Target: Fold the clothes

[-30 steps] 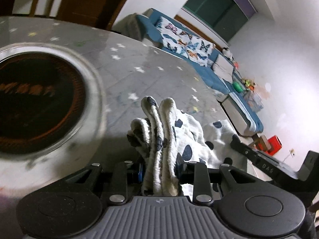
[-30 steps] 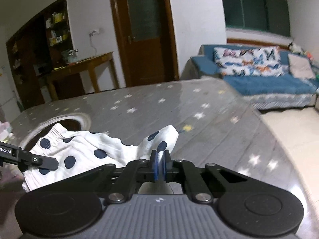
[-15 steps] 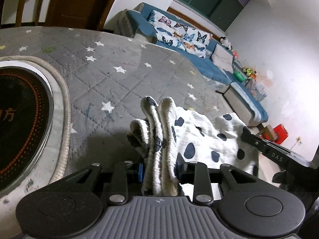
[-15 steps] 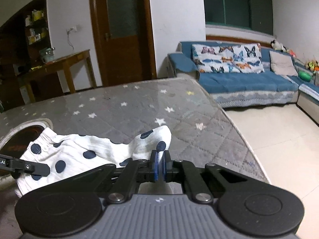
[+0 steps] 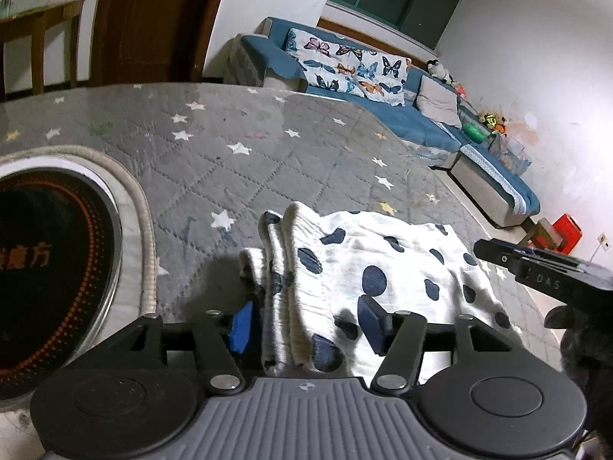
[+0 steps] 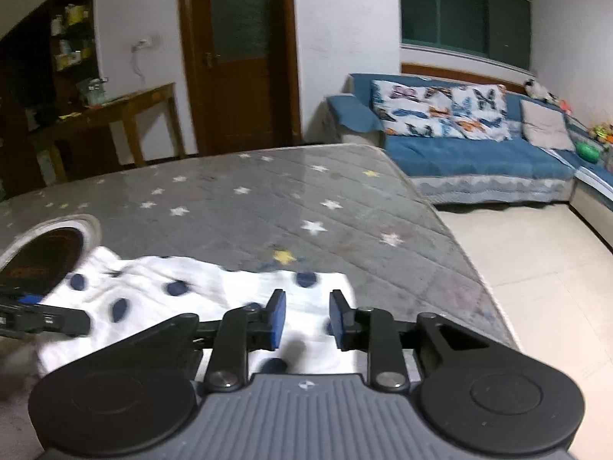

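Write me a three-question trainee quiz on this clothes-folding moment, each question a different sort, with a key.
1. True or false: the left claw is clamped tight on the spotted cloth.
2. Multiple choice: the cloth lies on A) the blue sofa, B) the grey star-print cover, C) the floor.
3. Fill in: the right claw is ____, with the cloth's edge below its fingers.

Key
1. False: its jaws stand apart, with the bunched folds between them.
2. B.
3. Open.
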`<state>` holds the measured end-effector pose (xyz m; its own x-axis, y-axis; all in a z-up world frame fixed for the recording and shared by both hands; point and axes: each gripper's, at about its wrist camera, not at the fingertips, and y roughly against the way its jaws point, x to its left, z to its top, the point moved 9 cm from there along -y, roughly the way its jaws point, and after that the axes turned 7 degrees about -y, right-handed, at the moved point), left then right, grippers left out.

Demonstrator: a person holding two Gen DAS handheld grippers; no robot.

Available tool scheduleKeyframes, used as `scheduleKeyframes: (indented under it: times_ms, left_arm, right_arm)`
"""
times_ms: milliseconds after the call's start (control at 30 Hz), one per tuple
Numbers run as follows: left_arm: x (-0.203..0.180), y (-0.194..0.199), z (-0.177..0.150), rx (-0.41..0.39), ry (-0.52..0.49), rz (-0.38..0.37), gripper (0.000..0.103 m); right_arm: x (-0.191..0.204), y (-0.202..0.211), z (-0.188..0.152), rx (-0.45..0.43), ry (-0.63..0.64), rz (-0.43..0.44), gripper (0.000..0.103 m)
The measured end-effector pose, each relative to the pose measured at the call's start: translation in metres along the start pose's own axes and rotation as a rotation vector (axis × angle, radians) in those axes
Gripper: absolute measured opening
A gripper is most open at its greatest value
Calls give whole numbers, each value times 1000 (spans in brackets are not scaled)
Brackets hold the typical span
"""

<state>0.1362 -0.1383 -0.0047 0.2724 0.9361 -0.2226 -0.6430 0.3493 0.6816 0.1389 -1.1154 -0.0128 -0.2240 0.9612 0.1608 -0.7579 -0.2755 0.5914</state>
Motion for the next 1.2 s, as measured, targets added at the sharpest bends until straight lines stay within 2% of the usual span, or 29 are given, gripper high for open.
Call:
scheduleKeyframes:
  times_ms: [100, 300, 467, 733, 967, 1067, 1200]
  left_arm:
    - [-4, 6, 2, -27, -42, 26, 70]
    - [-6, 12, 7, -50, -73, 42, 72]
    - [-5, 10, 12, -76, -110, 80, 72]
    - [6, -9, 3, -35, -123, 110, 70]
    - [11, -19, -6, -20, -145, 119, 71]
    - [13, -16, -6, -22, -133, 114, 71]
    - [14, -6, -3, -42, -125, 116, 71]
  right_arm:
    - [17, 1, -5, 15, 9, 48, 34]
    - [46, -3, -19, 66, 35, 108, 34]
    - [53, -9, -8, 77, 12, 130, 34]
    - [60, -42, 3, 139, -61, 157, 34]
    - [64, -73, -3, 178, -65, 125, 34]
    - [62, -64, 1, 152, -67, 128, 34]
    - [60, -31, -5, 119, -41, 143, 34]
